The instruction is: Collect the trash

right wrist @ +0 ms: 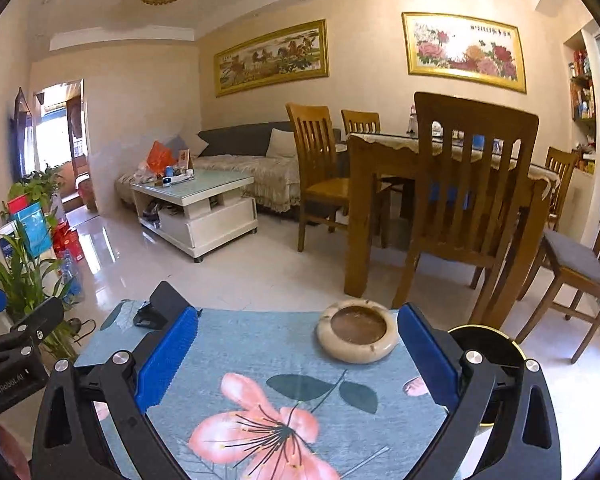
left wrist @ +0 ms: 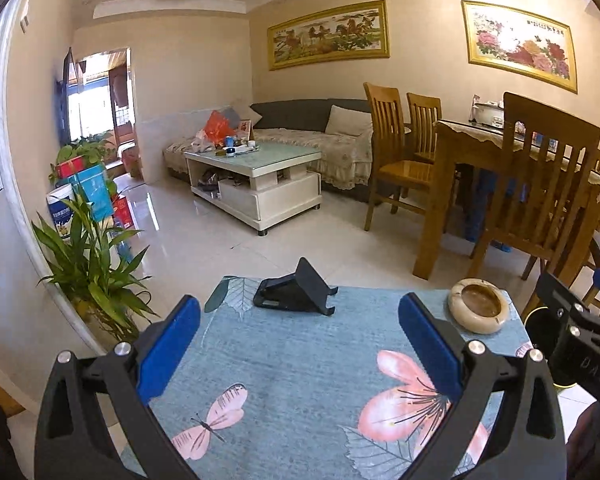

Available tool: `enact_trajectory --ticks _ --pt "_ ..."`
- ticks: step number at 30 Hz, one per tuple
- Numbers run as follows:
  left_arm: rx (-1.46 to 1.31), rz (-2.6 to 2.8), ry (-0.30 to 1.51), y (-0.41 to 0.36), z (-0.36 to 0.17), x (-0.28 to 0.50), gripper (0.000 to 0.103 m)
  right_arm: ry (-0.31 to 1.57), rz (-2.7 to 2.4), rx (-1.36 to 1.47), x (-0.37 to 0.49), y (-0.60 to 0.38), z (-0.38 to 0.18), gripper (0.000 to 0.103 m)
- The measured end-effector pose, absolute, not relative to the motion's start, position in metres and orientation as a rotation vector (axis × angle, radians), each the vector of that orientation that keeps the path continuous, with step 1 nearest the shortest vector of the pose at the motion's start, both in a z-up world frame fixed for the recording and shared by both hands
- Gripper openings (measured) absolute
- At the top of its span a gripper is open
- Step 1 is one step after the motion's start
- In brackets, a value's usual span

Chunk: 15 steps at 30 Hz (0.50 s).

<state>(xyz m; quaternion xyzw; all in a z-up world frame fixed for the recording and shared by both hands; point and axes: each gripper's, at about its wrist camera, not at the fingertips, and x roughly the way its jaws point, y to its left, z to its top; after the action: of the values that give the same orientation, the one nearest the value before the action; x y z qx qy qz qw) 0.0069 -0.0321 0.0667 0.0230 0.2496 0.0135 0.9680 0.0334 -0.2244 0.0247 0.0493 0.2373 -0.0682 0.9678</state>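
Observation:
A small table under a blue flowered cloth (left wrist: 300, 364) (right wrist: 256, 344) lies just below both grippers. On it stand a black folding phone stand (left wrist: 296, 294) (right wrist: 156, 312) at the far edge and a round stone ashtray (left wrist: 478, 306) (right wrist: 356, 330) with a brown bowl. My left gripper (left wrist: 299, 302) is open above the cloth, with the stand beyond its tips. My right gripper (right wrist: 298, 312) is open too, with the ashtray just ahead between its fingers. A black round thing with a gold rim (right wrist: 484, 340) (left wrist: 540, 318) sits off the table's right side.
A potted plant (left wrist: 88, 272) stands left of the table. Wooden chairs (right wrist: 468, 200) and a dining table (left wrist: 460, 140) are close on the right. A white coffee table (left wrist: 256, 164) with clutter and an orange bag (left wrist: 218, 124) stands across the tiled floor, before a sofa (left wrist: 312, 120).

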Motion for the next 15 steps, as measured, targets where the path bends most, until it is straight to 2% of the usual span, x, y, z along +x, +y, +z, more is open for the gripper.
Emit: enact_trajectory --ticks 15 --pt "0.050 0.028 0.506 -0.0378 0.0614 0.0093 0.100 0.491 -0.145 0.093 0.0338 -0.2268 0.0208 0.099"
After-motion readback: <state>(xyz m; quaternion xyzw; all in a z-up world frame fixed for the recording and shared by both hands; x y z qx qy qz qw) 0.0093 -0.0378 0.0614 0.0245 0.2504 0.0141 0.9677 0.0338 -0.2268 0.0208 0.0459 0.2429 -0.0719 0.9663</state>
